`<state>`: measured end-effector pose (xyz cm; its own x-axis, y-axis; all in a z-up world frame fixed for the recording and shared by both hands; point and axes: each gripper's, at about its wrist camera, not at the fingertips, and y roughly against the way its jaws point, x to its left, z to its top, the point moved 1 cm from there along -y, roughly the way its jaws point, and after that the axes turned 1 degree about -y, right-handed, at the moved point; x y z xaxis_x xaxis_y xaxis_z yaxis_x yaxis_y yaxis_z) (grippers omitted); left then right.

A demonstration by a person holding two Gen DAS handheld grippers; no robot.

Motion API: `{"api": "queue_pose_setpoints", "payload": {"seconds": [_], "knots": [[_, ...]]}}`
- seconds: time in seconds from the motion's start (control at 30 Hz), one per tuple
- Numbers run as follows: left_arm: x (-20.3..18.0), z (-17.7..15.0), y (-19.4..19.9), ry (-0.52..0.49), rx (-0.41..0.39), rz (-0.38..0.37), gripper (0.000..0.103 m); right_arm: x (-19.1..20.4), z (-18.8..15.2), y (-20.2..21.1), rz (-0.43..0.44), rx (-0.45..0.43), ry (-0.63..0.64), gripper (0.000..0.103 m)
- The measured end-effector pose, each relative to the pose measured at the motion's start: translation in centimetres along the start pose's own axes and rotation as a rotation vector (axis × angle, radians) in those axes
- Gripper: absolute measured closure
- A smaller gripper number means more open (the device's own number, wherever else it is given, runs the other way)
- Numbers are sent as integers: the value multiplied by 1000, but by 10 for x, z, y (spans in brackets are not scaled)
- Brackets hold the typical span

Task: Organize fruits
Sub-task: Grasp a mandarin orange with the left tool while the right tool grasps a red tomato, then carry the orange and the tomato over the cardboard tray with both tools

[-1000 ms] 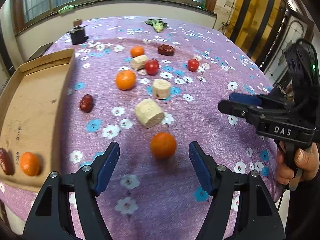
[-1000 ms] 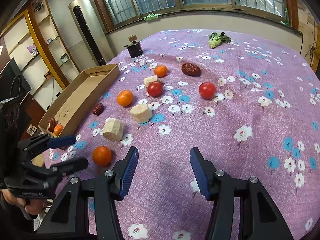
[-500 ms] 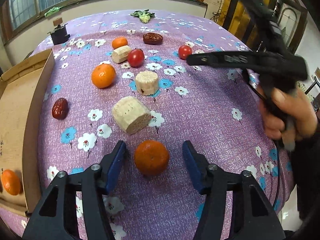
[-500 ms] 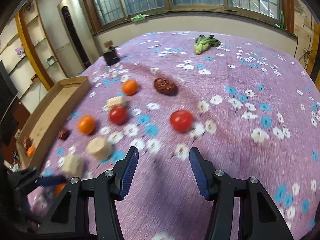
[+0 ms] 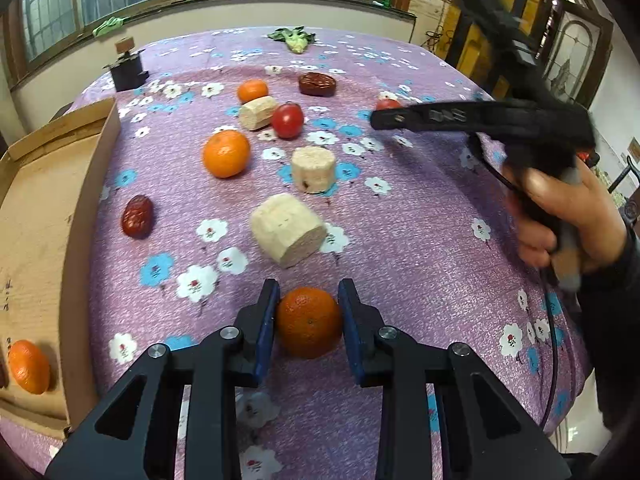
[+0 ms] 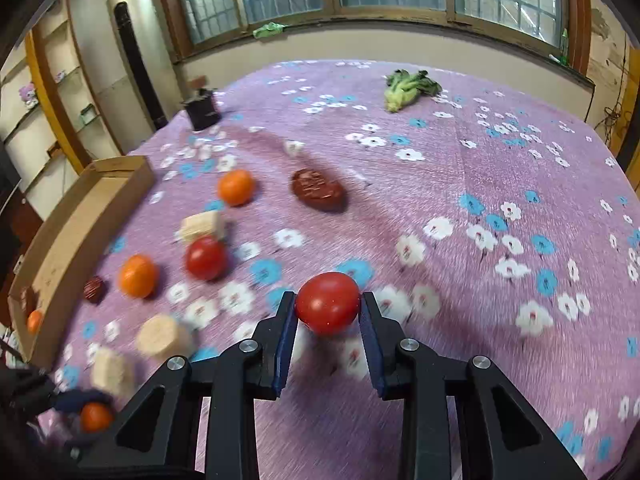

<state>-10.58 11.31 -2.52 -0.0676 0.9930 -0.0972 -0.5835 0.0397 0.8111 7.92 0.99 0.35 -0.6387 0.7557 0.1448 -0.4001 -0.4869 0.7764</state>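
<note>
A small orange (image 5: 307,322) lies on the purple flowered tablecloth (image 5: 420,240), between the blue pads of my left gripper (image 5: 308,286). Its jaws are closing, and both pads touch the orange's sides. In the right wrist view a red tomato (image 6: 327,308) sits between the fingertips of my right gripper (image 6: 328,298), which is shut on it. From the left wrist view that gripper shows side-on in a hand (image 5: 560,216), its tip at the same tomato (image 5: 387,103). A cardboard box (image 5: 40,220) at the left holds an orange (image 5: 29,366).
Loose on the cloth lie two more oranges (image 5: 226,153) (image 5: 252,90), another tomato (image 5: 287,120), a red date (image 5: 137,211), a dark red cake (image 5: 317,84) and three beige cylinders (image 5: 288,229). A green vegetable (image 5: 294,38) and a black object (image 5: 128,70) sit at the far edge.
My left jaws have closed in onto the orange. My right gripper has moved across the table to the far tomato and shut on it.
</note>
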Motion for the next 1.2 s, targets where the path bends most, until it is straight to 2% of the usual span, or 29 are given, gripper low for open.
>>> {"api": "queue_pose_setpoints", "payload": {"seconds": [0.53, 1.2], "knots": [[26, -9, 46, 52, -70, 80, 75, 65, -36, 67, 158, -35, 43, 71], [65, -20, 81, 119, -129, 126, 75, 130, -44, 71, 233, -16, 137, 71]]}}
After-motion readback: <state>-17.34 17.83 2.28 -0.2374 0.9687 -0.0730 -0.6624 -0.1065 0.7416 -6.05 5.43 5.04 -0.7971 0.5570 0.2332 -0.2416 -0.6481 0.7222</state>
